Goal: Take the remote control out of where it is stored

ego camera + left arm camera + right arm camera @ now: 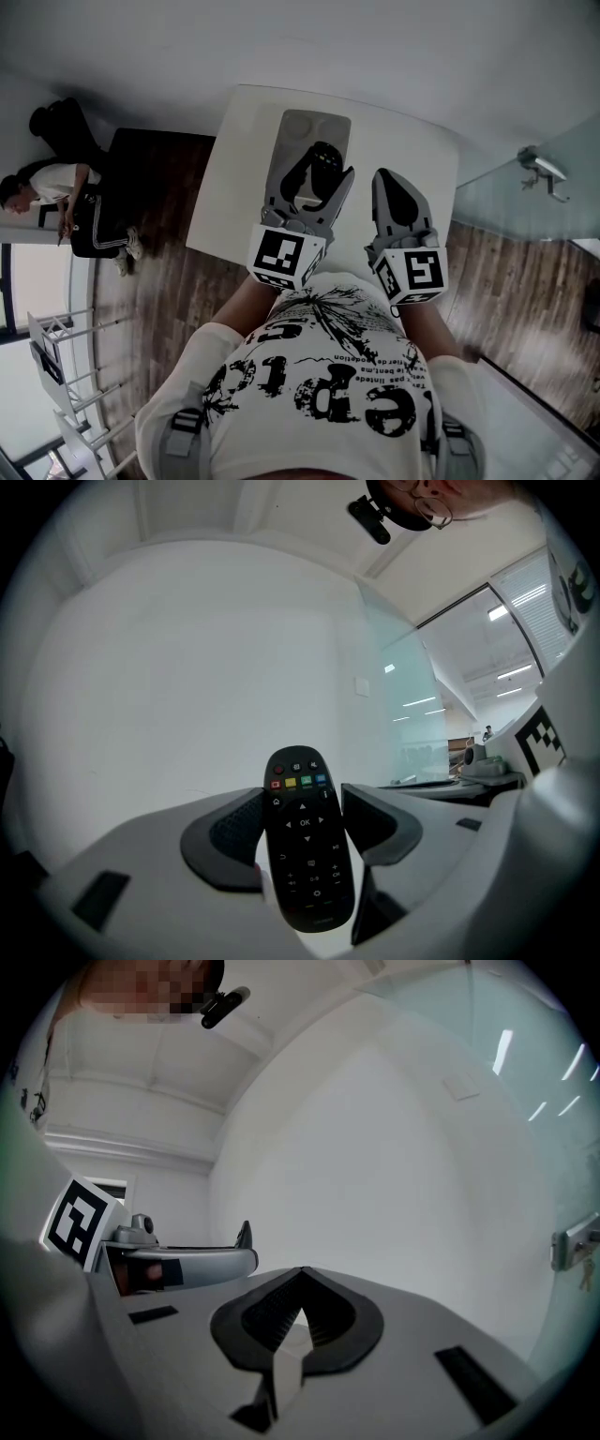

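Observation:
My left gripper [314, 183] is shut on the black remote control [325, 157] and holds it off the table, above the near end of a grey storage tray [314, 125]. In the left gripper view the remote control [307, 841] stands upright between the two black pads [230, 841], its coloured buttons at the top. My right gripper [394, 192] hovers beside it to the right, jaws shut with nothing in them. In the right gripper view its tips [302, 1283] meet in front of a white wall.
The tray lies on a white table [242, 197] against a white wall. A person sits at the far left [56, 192] on the wooden floor side. A glass partition [525, 202] stands to the right. White racks [66, 375] are at lower left.

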Demonstrator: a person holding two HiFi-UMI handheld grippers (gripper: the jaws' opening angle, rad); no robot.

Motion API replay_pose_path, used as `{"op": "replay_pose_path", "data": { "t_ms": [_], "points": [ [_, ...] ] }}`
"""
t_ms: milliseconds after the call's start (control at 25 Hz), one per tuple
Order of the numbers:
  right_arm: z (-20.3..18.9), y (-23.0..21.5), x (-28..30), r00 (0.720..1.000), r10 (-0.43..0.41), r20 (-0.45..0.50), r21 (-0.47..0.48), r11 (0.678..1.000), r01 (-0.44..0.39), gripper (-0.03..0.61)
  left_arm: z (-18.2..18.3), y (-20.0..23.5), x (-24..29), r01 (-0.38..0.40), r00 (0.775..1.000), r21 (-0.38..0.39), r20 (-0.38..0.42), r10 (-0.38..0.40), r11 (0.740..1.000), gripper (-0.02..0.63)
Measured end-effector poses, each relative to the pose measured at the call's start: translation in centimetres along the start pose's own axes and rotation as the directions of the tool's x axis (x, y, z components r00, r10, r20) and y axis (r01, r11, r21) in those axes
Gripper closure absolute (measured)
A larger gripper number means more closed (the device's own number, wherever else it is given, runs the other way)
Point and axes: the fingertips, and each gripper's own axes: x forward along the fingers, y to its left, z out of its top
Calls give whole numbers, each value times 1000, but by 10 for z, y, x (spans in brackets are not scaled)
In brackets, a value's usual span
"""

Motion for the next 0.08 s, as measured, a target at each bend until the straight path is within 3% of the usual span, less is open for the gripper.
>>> {"op": "replay_pose_path", "data": {
  "t_ms": [80],
  "points": [
    [-1, -1, -2, 1000, -3, -2, -3, 1000, 3, 584, -1, -2, 0, 0, 1000, -1, -1, 0, 1000, 345]
  ]
}}
